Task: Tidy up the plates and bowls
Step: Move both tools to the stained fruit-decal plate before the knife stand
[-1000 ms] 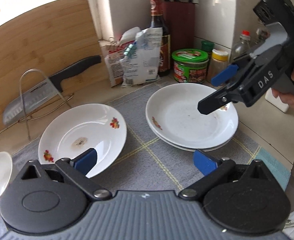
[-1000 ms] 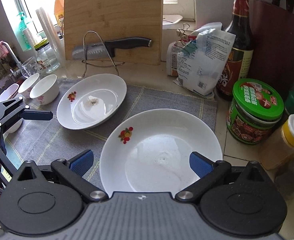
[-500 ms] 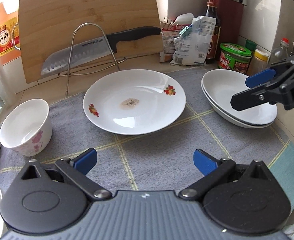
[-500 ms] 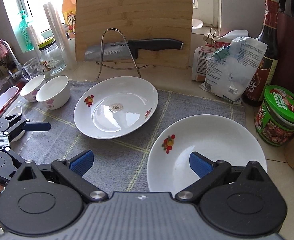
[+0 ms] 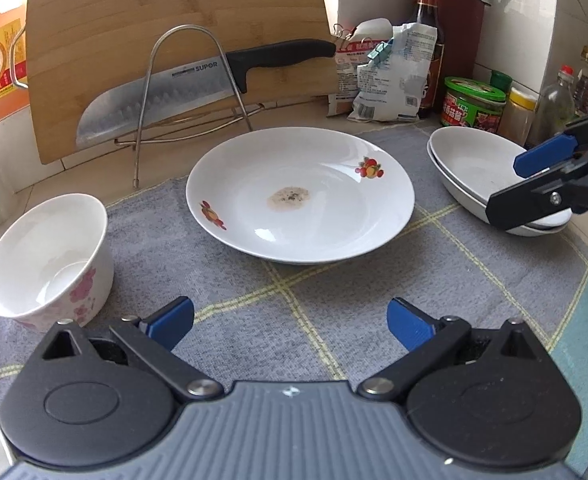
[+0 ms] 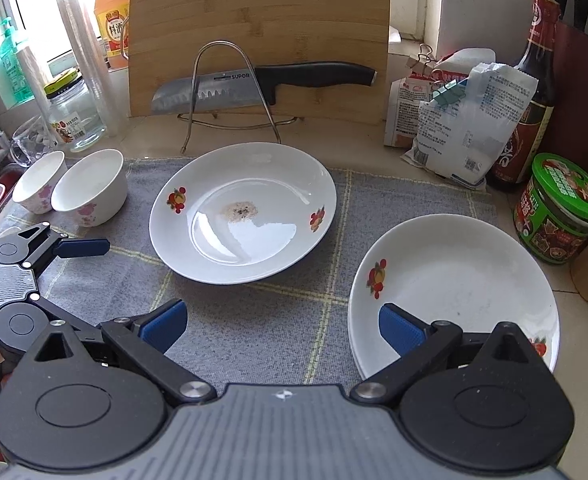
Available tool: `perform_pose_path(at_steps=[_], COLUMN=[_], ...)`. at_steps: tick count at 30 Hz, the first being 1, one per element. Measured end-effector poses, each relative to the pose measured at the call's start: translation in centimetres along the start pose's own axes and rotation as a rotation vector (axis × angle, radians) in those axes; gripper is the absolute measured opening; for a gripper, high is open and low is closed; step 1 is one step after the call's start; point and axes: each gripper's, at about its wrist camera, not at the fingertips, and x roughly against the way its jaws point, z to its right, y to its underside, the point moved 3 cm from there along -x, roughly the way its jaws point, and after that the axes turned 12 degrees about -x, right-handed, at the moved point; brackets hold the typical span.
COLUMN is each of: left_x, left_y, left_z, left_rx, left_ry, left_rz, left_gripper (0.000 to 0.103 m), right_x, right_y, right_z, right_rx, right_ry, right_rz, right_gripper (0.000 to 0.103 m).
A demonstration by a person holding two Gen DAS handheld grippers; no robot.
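Left wrist view is showing the left gripper (image 5: 290, 318) hanging wide open and empty before the stained plate (image 5: 300, 194), probably lining up to stack it. Right of that plate, the right gripper (image 6: 280, 324) is hovering spread over the plate stack (image 6: 454, 292). Only the right wrist view is revealing two bowls (image 6: 90, 188) left of the plate.
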Motion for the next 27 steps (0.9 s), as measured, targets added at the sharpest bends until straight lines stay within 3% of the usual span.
perform_pose_path(at_steps=[11,27], left_x=[-2.1,-4.3], left_y=[0.1,-1.0], left_z=[0.3,0.2], left_rx=[-0.016,0.01], left_ry=[0.021,-0.021], left_rz=[-0.002,-0.009], left_gripper=[0.102,0.103], right_x=[-0.6,-4.2], right_y=[-0.2,-3.5], right_z=[-1.1,0.2], right_rx=[0.029,0.087], right_ry=[0.038,-0.047], right_rz=[-0.03,-0.075], right_gripper=[0.103,0.103])
